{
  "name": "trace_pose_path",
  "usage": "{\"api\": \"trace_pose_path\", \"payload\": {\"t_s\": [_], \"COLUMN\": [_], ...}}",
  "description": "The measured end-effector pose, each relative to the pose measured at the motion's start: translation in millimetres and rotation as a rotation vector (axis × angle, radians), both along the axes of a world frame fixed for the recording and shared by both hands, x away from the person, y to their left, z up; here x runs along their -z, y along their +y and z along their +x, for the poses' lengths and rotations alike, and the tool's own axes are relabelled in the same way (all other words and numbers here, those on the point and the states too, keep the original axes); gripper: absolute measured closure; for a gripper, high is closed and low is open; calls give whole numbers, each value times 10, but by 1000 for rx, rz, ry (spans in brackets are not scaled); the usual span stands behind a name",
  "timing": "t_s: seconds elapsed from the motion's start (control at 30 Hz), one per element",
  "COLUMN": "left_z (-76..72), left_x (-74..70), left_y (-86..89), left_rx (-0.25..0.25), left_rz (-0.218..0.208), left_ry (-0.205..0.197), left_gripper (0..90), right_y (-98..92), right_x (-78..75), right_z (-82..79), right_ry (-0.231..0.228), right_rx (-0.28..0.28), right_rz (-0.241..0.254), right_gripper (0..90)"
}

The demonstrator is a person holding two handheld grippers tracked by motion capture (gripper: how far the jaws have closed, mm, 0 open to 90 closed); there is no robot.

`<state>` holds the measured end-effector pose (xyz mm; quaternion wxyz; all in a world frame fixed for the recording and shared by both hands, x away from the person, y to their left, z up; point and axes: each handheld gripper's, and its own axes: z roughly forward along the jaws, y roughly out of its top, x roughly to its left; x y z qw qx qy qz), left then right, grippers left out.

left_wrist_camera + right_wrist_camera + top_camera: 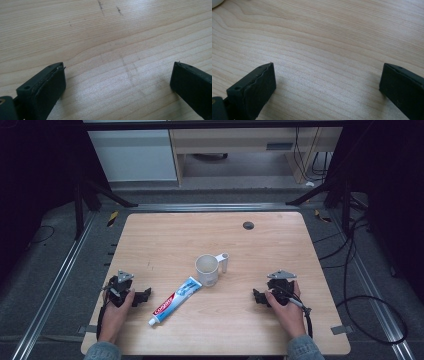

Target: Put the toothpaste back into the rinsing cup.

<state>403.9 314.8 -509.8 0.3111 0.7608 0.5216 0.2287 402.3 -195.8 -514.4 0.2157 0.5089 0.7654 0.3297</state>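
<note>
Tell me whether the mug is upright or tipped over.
Upright: the mug stands on its base on the table, its open mouth facing up, beside the toothpaste tube.

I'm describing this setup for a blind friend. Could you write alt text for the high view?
A white mug stands mid-table with a toothpaste tube lying at its near left. A person's hands rest a left hand-held gripper and a right hand-held gripper on the wooden table, one each side, both open and empty.

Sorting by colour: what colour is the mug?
White, or off-white: the mug shows best in the high view.
</note>
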Motion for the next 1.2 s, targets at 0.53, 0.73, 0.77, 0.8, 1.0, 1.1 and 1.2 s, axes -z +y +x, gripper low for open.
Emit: {"api": "trace_pose_path", "payload": {"t_s": [0.53, 0.73, 0.77, 0.8, 1.0, 1.1, 1.2], "left_z": [-10, -13, -22, -36, -166, -178, -244], "left_x": [-81, -282, -321, -350, -469, -504, -576], "left_y": [-88, -145, -174, -200, -337, -384, -457], "left_rx": [7, 21, 35, 48, 91, 112, 121], "left_rz": [81, 59, 61, 72, 66, 49, 23], "left_ry": [-30, -41, -34, -18, -48, -45, -73], "left_gripper": [22, 23, 27, 34, 28, 39, 48], "right_y": [-23, -21, -22, -23, -24, -27, -23], "right_x": [4, 4, 4, 4, 4, 7, 4], "right_z": [25, 21, 21, 21, 24, 26, 28], "right_ry": [-4, -6, -7, -7, -6, -10, -5], "right_rx": [-26, -26, -26, -28, -30, -33, -28], "right_rz": [-5, -6, -7, -6, -6, -11, -7], "right_gripper": [9, 11, 11, 11, 10, 10, 10]}}
